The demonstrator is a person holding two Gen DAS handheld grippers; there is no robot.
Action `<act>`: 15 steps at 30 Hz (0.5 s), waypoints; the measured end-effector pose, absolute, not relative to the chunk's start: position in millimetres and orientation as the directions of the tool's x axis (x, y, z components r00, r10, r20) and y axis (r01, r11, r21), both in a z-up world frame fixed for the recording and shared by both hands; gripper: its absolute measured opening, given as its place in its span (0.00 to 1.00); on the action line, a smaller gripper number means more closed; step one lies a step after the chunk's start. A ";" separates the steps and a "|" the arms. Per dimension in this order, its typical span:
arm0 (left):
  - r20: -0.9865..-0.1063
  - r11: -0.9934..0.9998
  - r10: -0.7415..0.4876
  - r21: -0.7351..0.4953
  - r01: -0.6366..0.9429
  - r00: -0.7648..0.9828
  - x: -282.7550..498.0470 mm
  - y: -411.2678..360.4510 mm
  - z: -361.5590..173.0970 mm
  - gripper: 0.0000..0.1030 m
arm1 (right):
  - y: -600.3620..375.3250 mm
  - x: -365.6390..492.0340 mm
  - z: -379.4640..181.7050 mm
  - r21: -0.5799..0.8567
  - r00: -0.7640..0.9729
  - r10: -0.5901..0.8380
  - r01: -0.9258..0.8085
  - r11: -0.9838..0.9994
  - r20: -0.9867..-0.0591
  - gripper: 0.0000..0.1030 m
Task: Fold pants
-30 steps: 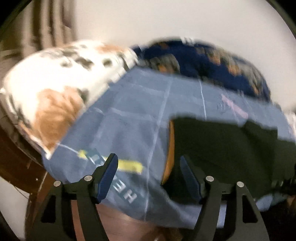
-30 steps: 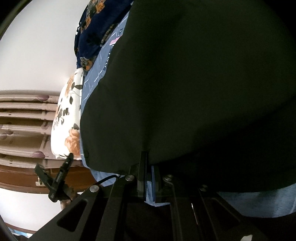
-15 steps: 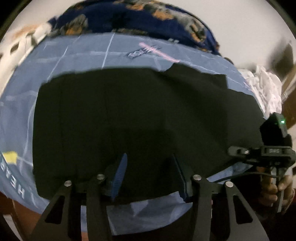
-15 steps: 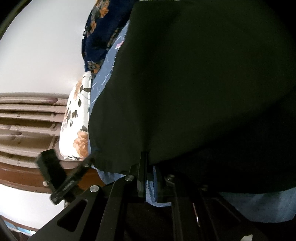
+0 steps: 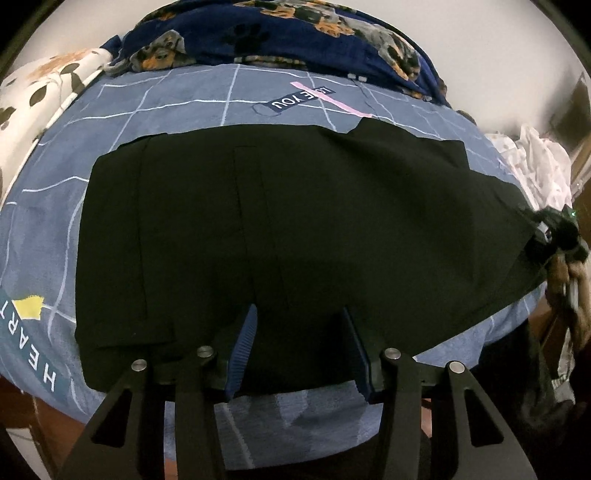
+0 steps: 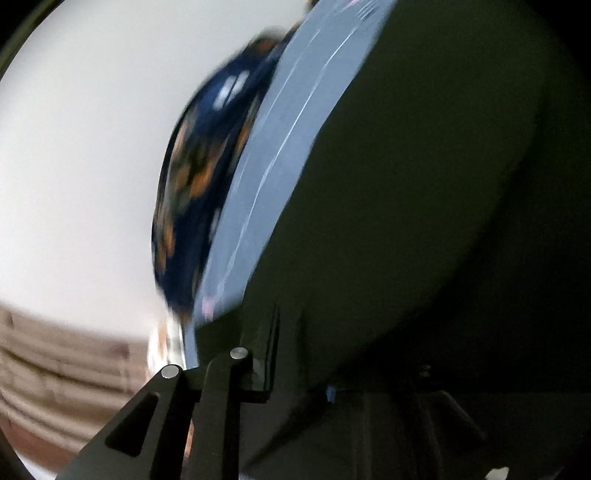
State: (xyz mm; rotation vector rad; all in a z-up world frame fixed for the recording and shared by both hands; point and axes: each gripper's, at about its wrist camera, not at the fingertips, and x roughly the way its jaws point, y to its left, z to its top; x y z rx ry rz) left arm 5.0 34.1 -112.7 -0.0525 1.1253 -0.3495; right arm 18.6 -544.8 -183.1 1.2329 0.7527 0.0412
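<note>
We see a blue checked bedsheet [image 5: 184, 122], a dog-print blanket [image 5: 295, 33] along the bed's far edge, a floral pillow [image 5: 40, 88] at its far left corner.

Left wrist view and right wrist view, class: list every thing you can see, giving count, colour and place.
pants: one, black, spread flat on the bedsheet
bedsheet: one, blue with white grid lines, covering the bed
blanket: one, navy with dog print, far edge of bed
pillow: one, white floral, far left
white cloth: one heap, right of bed
left tool: one, black with blue pads, jaws apart over the pants' near edge
right tool: one, black, at the pants' right end, jaws opening
hand: one, holding the right tool
</note>
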 end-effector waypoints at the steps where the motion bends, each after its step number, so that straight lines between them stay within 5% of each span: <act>1: -0.875 0.945 -0.298 -0.214 0.249 0.382 6.3 33.1 -112.7 0.48 | -567.9 17.6 -185.8 0.867 0.786 0.383 0.374 0.330 -0.485 0.18; 15: -0.862 0.929 -0.348 -0.266 0.257 0.368 9.6 41.8 -113.6 0.48 | -643.3 -12.1 -147.3 0.822 0.792 0.283 0.428 0.375 -0.541 0.03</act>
